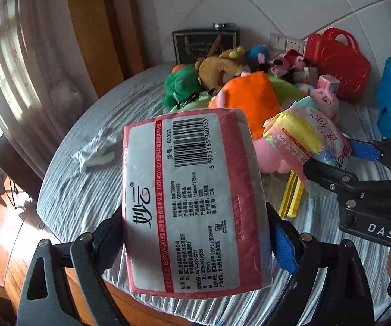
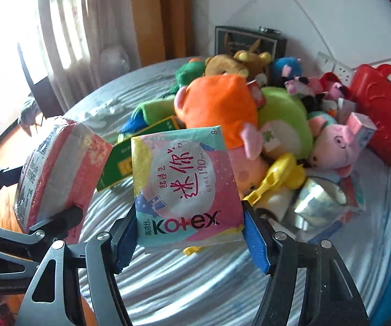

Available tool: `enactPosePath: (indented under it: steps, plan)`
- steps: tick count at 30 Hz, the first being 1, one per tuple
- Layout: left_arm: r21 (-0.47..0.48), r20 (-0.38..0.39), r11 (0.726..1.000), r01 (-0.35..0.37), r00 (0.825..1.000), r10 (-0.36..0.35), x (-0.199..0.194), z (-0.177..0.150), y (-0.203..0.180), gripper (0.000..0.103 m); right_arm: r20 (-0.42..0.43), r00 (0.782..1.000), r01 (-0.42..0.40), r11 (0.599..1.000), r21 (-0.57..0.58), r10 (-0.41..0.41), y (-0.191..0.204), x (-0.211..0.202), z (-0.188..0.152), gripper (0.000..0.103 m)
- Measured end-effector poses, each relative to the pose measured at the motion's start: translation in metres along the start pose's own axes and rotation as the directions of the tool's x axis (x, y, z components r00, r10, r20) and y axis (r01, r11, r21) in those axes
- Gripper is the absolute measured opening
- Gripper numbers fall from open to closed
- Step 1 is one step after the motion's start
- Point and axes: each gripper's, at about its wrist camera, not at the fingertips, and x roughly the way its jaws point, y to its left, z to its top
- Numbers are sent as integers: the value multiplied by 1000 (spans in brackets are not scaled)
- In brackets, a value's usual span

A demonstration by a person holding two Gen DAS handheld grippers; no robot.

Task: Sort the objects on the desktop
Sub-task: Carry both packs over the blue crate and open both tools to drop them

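My left gripper (image 1: 195, 233) is shut on a red and white tissue pack (image 1: 192, 198) and holds it above the striped table (image 1: 92, 190); the pack also shows at the left of the right wrist view (image 2: 56, 171). My right gripper (image 2: 188, 233) is shut on a pink Kotex pad pack (image 2: 184, 187), held above the table in front of the toy pile. In the left wrist view the pad pack (image 1: 309, 141) and right gripper (image 1: 339, 163) are at the right.
A pile of plush toys (image 2: 222, 108) fills the table's far half, with a pink pig (image 2: 334, 146), yellow clip (image 2: 279, 176), green box (image 2: 130, 157), silver pack (image 2: 315, 203). A red plastic bag (image 2: 380, 116) stands at the right. A dark frame (image 1: 206, 43) leans on the wall.
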Motion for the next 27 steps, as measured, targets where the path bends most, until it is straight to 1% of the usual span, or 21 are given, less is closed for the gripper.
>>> enactPosePath:
  steps: [3,6,8,10,13,16,19,20,22,27]
  plan:
    - [35,60,999,39,997,-41,-14,21,-4,92,79,995,56,997,45,-60,-14,-40,8,69]
    - [79,125,993,85,988,-94,-32,42,-13,92,150,978,130,988,86,-142,-14,-79,17,69]
    - [112,169,986,123,975,-141,-43,56,-20,92,194,960,181,976,125,-203,-21,-110,26,69]
    - [148,208,975,166,959,-194,-54,69,-29,92,216,941,230,961,157,-260,-25,-126,33,69]
    - [203,246,952,229,929,-276,-67,83,-47,92,235,903,314,926,211,-360,-31,-154,33,69]
    - [260,263,921,291,896,-358,-80,91,-70,92,239,855,399,878,263,-460,-38,-181,29,69]
    - [306,269,890,338,866,-421,-91,96,-94,92,244,809,455,833,315,-535,-47,-207,20,69]
    - [320,270,881,348,858,-437,-95,97,-101,92,245,793,472,817,331,-558,-50,-216,17,69]
    - [350,275,863,365,840,-467,-103,99,-118,92,242,767,496,789,362,-594,-60,-232,11,69]
    - [393,300,832,391,801,-518,-126,104,-168,92,239,704,549,726,413,-669,-91,-273,-3,69]
